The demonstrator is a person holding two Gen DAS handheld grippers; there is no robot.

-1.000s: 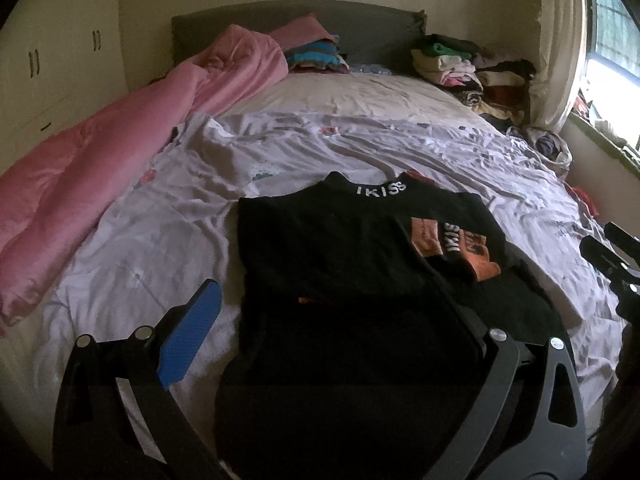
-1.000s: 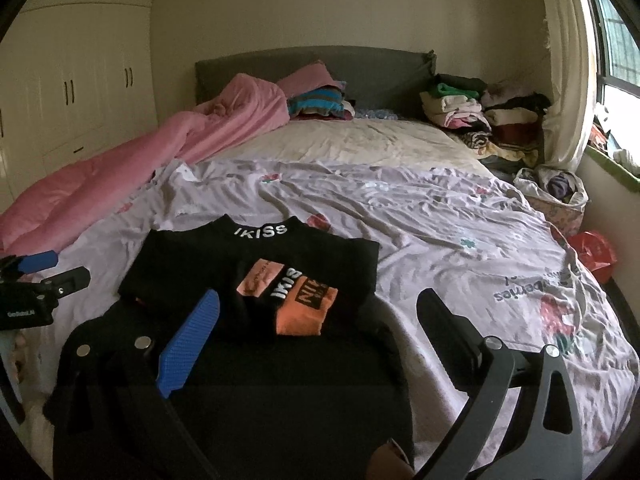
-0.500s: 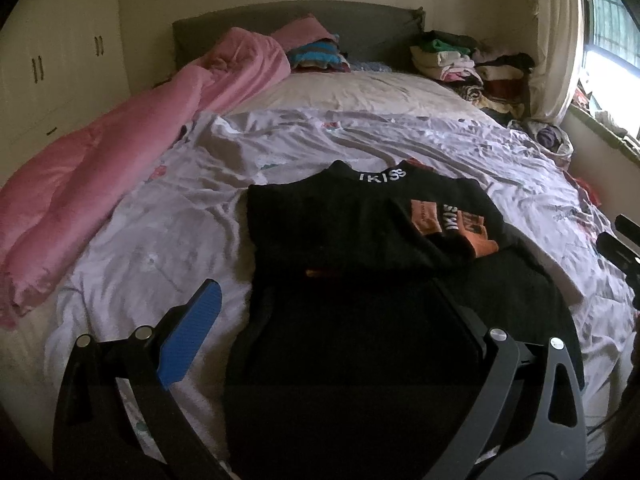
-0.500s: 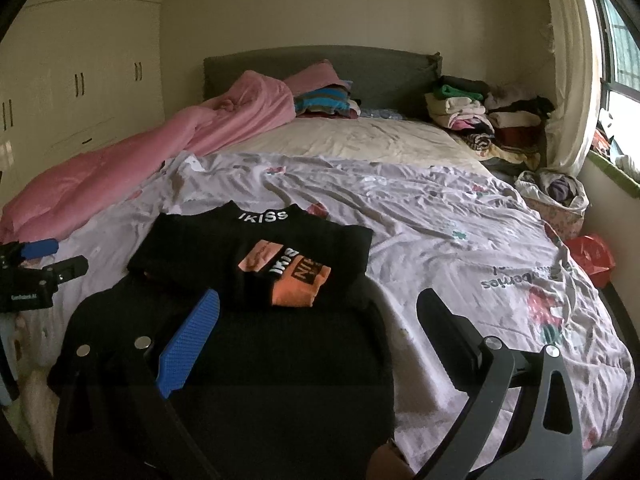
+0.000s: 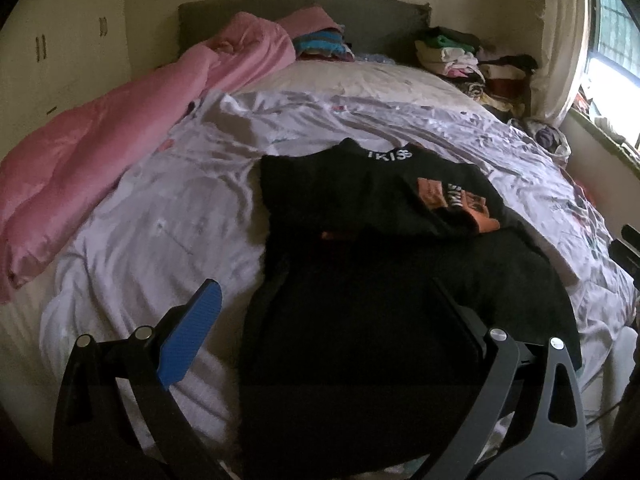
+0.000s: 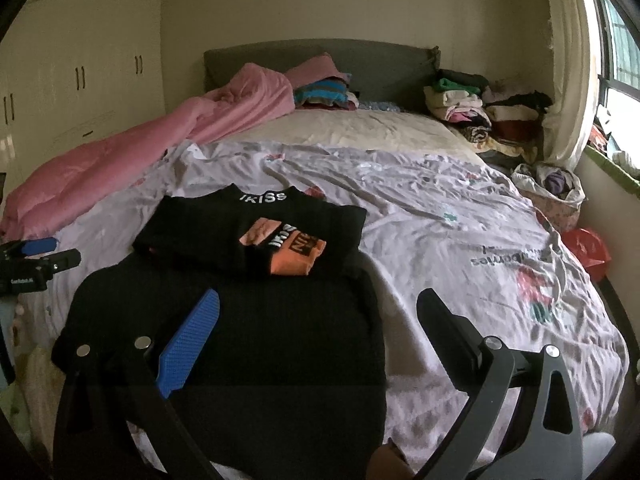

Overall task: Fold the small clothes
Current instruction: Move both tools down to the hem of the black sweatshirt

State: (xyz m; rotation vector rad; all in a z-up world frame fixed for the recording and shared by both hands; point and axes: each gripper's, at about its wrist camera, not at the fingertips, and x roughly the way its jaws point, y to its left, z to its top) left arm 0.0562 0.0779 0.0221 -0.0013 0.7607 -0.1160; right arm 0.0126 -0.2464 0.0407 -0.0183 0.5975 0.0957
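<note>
A black top (image 5: 360, 280) with a white-lettered collar and an orange print (image 5: 460, 204) lies on the lilac sheet, its upper part folded over the lower. It also shows in the right wrist view (image 6: 248, 288). My left gripper (image 5: 324, 300) is open and empty, held above the garment's near end. My right gripper (image 6: 320, 304) is open and empty, above the garment's near right edge. The left gripper also shows at the left edge of the right wrist view (image 6: 32, 260).
A pink duvet (image 5: 100, 152) lies along the bed's left side. Stacks of folded clothes (image 6: 472, 108) sit at the headboard right, striped ones (image 6: 324, 94) at the middle. A bag of clothes (image 6: 552, 188) and a red bag (image 6: 592, 250) sit by the window.
Both grippers have drawn back and up from the bed, so the garment looks smaller and farther. The garment itself has not moved.
</note>
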